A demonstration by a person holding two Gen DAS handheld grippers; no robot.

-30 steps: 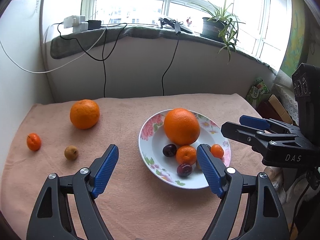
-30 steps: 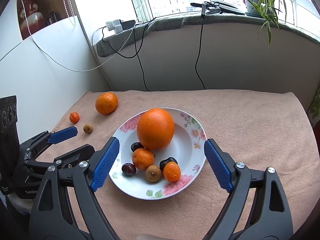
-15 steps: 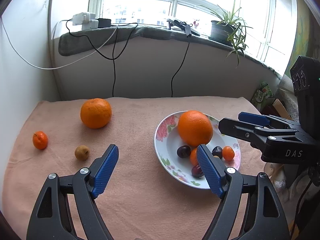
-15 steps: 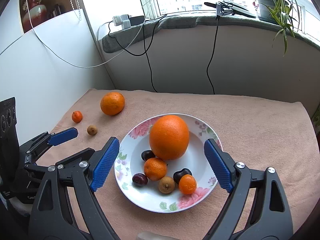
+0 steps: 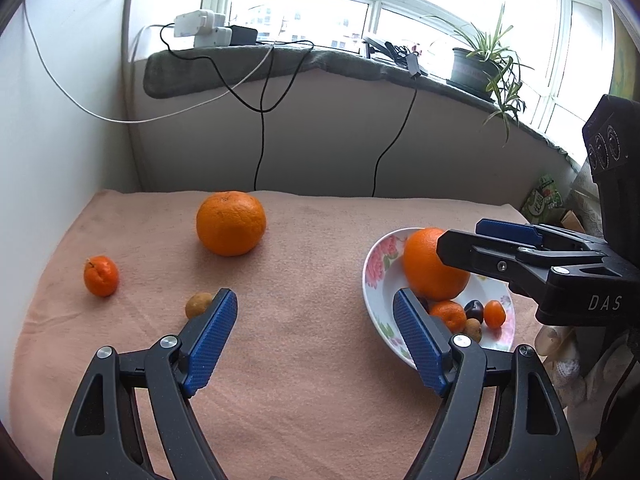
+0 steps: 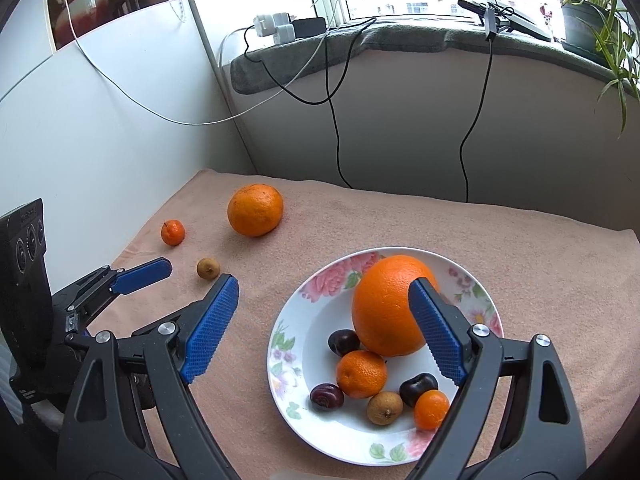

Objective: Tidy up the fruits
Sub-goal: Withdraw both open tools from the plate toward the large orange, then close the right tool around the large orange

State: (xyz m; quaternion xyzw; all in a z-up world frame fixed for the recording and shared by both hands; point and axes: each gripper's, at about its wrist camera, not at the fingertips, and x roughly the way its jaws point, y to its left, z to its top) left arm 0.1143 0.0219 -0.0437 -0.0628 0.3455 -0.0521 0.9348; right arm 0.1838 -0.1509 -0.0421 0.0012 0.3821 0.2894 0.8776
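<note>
While both tools hang over the table (image 5: 320,400) with its peach towel, neither one has anything in it. The left tool (image 5: 314,332) has its blue pads spread wide over bare cloth, and the right tool (image 6: 324,328) is spread just as wide above the near left edge of the flowered plate (image 6: 292,344).

On the plate: a big orange (image 6: 386,308), a smaller mandarin (image 6: 361,374) right in front of it, two dark plums (image 6: 343,342), a third plum (image 6: 327,396), a little brown fruit (image 6: 385,408) and a tiny orange one (image 6: 431,409) near the front rim.

Off the plate, out on the towel to the left, sit a medium orange (image 5: 231,223), a small mandarin (image 5: 101,276) and another small brown fruit (image 5: 198,305), which is just beside the left tool's left finger tip. All three are well apart from the plate.

Cables and a potted plant (image 5: 486,64) sit on the windowsill behind.
</note>
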